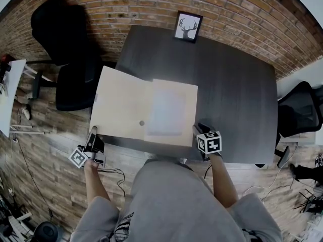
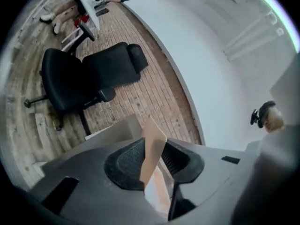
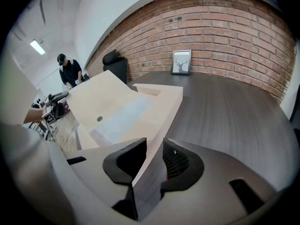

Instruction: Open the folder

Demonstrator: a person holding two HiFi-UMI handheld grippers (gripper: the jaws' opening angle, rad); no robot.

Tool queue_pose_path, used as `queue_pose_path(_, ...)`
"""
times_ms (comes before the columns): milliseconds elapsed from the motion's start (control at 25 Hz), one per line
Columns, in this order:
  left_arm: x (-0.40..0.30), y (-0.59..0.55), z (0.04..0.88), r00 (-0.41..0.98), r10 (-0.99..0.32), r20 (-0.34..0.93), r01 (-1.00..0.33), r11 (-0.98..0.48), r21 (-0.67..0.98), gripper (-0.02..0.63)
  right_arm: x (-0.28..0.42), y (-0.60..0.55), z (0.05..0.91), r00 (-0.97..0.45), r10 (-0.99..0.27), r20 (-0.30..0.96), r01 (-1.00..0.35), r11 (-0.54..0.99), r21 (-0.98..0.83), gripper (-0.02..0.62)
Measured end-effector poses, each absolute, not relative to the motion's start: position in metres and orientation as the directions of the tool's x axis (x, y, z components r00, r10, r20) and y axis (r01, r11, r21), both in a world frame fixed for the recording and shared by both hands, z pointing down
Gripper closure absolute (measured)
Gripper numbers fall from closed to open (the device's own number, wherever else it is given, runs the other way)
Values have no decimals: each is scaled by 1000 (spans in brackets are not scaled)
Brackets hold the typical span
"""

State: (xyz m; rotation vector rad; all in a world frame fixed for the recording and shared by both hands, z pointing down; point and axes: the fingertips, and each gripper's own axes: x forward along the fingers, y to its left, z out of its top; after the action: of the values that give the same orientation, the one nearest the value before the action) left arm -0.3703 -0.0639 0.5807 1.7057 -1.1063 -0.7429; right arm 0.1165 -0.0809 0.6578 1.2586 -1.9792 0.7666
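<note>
- Nearest to us, our grey-clad body [image 1: 176, 200] sat against the table's [image 1: 237, 84] near edge.
- We kept the right gripper [image 1: 200, 131] at the near right corner of the folder [image 1: 174, 87], its jaws apart with that corner's edge between them, unclamped.
- We held the left gripper [image 1: 94, 134] off the table's near left, its jaws parted around the near left corner of the cover [image 1: 121, 102].
- Spread open, the folder ran long from left to right, its fold running near to far.
- Its cover overhung the table's left edge, close to a black chair [image 1: 70, 84].
- Bare tabletop stretched right and far, up to a framed picture [image 1: 187, 26].
</note>
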Motion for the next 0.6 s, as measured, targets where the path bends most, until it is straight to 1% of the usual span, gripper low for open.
queue_pose_path(120, -356, -62, 557, 478, -872, -111, -262, -261, 929, 509, 117, -81, 658, -317, -535, 783, -923, 363, -126, 508)
queue_pose_path(280, -354, -51, 522, 560, -792, -244, -214, -423, 880, 515, 117, -80, 658, -316, -535, 784, -924, 363, -125, 508)
queue_pose_path(480, -341, -43, 474, 667, -674, -318, -198, -572, 796, 537, 117, -81, 658, -316, -534, 784, -923, 366, -122, 508)
queue_pose_path(600, -328, -39, 441, 707, -605, -365, -177, -652, 737, 548, 116, -81, 658, -317, -533, 785, -922, 368, -123, 508)
